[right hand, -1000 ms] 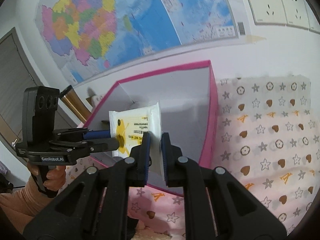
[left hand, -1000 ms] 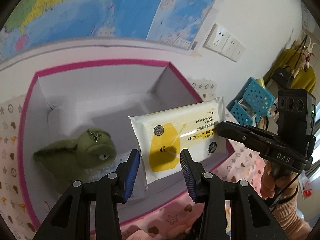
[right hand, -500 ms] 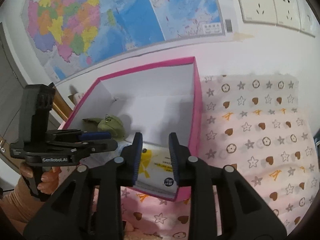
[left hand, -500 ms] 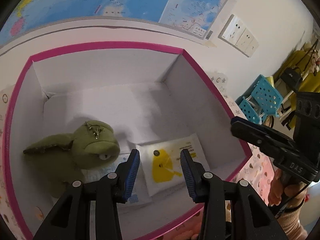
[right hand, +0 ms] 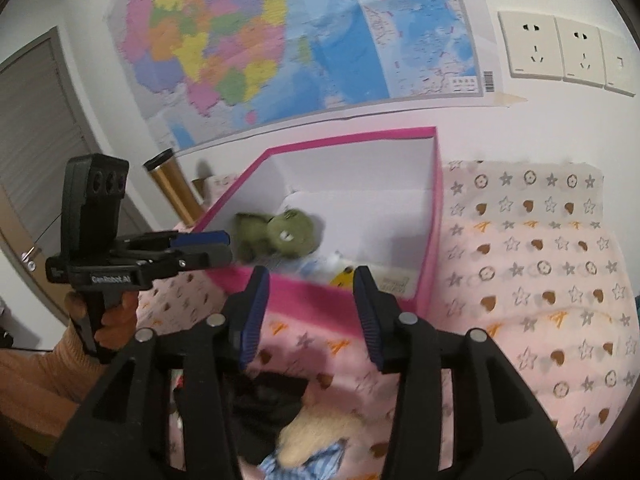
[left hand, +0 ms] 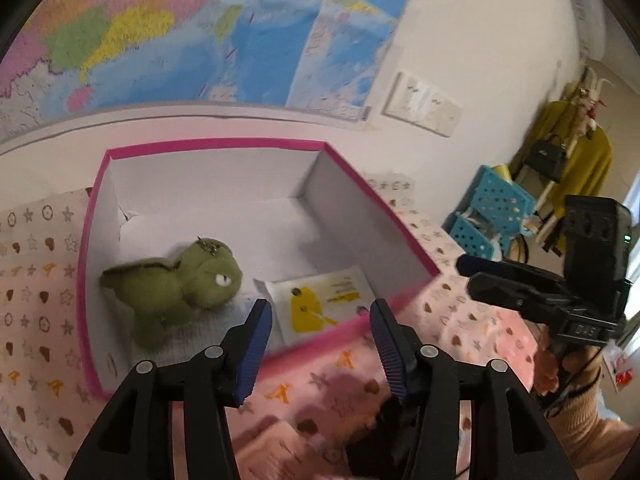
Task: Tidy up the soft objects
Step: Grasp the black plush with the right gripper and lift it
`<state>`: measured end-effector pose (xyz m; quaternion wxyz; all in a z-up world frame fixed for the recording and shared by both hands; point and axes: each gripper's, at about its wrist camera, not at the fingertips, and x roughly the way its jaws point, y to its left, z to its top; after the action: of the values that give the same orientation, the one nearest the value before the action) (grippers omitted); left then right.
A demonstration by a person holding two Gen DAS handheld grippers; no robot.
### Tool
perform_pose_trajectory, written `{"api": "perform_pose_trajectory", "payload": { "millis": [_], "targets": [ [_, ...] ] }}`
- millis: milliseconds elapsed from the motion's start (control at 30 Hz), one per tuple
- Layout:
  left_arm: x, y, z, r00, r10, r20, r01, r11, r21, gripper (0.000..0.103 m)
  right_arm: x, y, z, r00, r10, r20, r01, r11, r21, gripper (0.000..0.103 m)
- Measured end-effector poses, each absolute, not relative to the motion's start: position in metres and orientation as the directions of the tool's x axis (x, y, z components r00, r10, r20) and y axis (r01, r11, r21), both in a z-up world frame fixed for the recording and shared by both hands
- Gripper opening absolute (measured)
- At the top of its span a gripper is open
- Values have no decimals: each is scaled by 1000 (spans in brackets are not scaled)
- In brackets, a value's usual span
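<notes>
Wet wipes pack (left hand: 320,307): we see it lying flat on the floor of the pink-rimmed box (left hand: 224,146), in the near right corner, just beside the green plush; nothing grips it.
Green plush (left hand: 176,284): it lies on the box floor to the left of the wipes, head toward them, partly on a pale cloth.
Left gripper (left hand: 320,344): our blue-padded jaws stand spread wide and hold nothing; they hang in front of the box's near wall, with the wipes pack showing between them further in.
Right gripper (right hand: 306,312): also spread wide and empty, touching nothing; it sits before the box's near wall, outside the box.
Left hand (right hand: 106,316): in the right wrist view we see it wrapped around the handle below the left tool, sleeve orange-tan, to the left of the box and level with its near wall.
Right hand (left hand: 560,368): it grips the right tool's handle to the right of the box; the tool points toward the box's right wall.
Box: it rests on a pink cloth (right hand: 540,280) printed with stars and hearts, its far wall close to the wall with the map (right hand: 280,40).
Fluffy item (right hand: 320,432): a blurred tan and blue-striped object lies on the cloth nearer to us than the box; we cannot tell what it is.
</notes>
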<state>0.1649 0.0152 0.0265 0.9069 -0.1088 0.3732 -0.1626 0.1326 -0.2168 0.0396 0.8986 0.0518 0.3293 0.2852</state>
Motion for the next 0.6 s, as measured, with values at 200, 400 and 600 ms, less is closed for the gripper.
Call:
{"api": "perform_pose_trajectory", "payload": {
  "millis": [200, 400, 600],
  "targets": [
    [125, 7, 29, 686, -391, -614, 268, 920, -286, 55, 103, -215, 29, 587, 585, -559, -505, 805, 312, 56],
    [91, -1, 24, 676, -424, -603, 318, 906, -281, 59, 81, -203, 1, 538, 579, -613, -503, 804, 318, 56],
    [75, -8, 9, 648, -446, -618, 338, 895, -291, 59, 73, -197, -16, 509, 584, -633, -493, 800, 341, 56]
  ]
}}
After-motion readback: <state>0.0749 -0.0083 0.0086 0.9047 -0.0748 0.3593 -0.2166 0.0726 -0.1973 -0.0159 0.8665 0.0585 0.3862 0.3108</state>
